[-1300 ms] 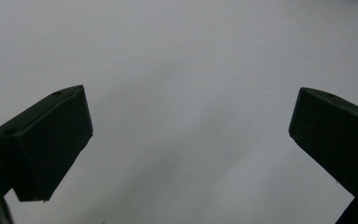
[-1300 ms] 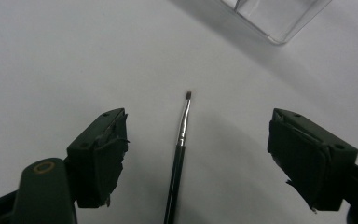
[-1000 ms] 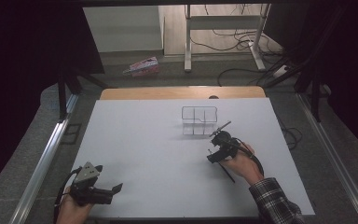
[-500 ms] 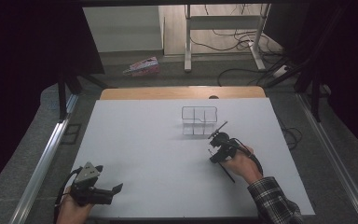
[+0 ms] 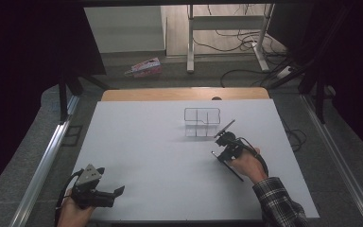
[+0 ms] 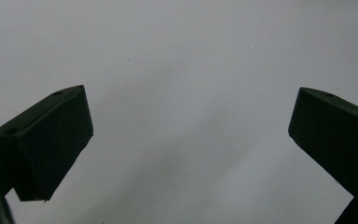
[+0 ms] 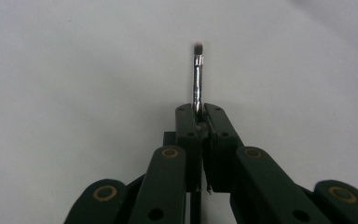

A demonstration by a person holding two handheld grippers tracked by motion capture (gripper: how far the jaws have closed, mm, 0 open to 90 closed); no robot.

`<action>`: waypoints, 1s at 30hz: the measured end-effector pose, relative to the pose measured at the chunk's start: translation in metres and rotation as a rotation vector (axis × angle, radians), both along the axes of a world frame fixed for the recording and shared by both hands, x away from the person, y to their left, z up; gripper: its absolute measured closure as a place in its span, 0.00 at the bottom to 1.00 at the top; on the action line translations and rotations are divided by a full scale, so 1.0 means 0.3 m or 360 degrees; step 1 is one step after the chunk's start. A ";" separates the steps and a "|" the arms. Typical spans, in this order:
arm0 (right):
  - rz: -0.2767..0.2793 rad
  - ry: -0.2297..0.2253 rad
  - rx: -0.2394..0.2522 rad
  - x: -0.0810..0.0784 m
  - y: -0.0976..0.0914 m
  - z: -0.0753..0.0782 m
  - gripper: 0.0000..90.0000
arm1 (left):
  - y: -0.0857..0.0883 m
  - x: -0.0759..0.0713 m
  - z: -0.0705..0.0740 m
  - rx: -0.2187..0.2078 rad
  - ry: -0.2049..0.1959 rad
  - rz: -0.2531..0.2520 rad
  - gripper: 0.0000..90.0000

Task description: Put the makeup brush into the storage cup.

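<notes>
Right hand-held gripper [image 7: 198, 112] jaws just closed, now clenched on thin brush [image 7: 197, 74], left hand-held gripper [image 6: 186, 140] released, unmoved

Matt black plastic on the right gripper [image 7: 198, 114], brass-coloured rivets at its links. Pinched between its jaws, a thin brush [image 7: 197, 79]: glossy metal ferrule, dark bristle tip. Beneath, a smooth matt white table [image 5: 146, 142]. Just beyond the gripper, a clear glossy plastic organizer [image 5: 201, 122]. Behind, checked cloth sleeve [image 5: 279, 203].
</notes>
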State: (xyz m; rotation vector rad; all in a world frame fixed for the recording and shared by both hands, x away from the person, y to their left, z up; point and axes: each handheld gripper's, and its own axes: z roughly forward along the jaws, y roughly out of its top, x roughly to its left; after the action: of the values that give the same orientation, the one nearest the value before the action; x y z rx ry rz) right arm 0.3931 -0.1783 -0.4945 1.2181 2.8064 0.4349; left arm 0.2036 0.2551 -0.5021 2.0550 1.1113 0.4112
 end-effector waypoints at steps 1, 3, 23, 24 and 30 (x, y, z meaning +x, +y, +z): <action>-0.0010 -0.0004 0.0012 -0.002 -0.005 0.000 0.95 | 0.000 0.000 0.000 0.0000 0.0000 0.0000 0.00; -0.0017 -0.0019 0.0032 -0.005 -0.013 0.002 0.95 | 0.000 0.000 0.000 0.0001 -0.0001 0.0002 0.00; -0.0020 -0.0245 0.0290 -0.069 -0.064 0.089 0.94 | 0.001 -0.002 0.002 0.0004 -0.0008 0.0008 0.00; -0.0016 -0.0251 0.0299 -0.071 -0.066 0.091 0.94 | 0.001 -0.002 0.002 0.0004 -0.0008 0.0008 0.00; 0.0012 -0.0298 0.0347 -0.090 -0.071 0.110 0.94 | 0.002 -0.002 0.002 0.0005 -0.0007 0.0004 0.00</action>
State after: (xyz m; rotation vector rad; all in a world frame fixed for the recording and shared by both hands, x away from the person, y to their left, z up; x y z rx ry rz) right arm 0.3660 -0.1995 -0.4615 1.1341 2.6596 0.8285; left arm 0.2029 0.2557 -0.5015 2.0547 1.1113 0.4188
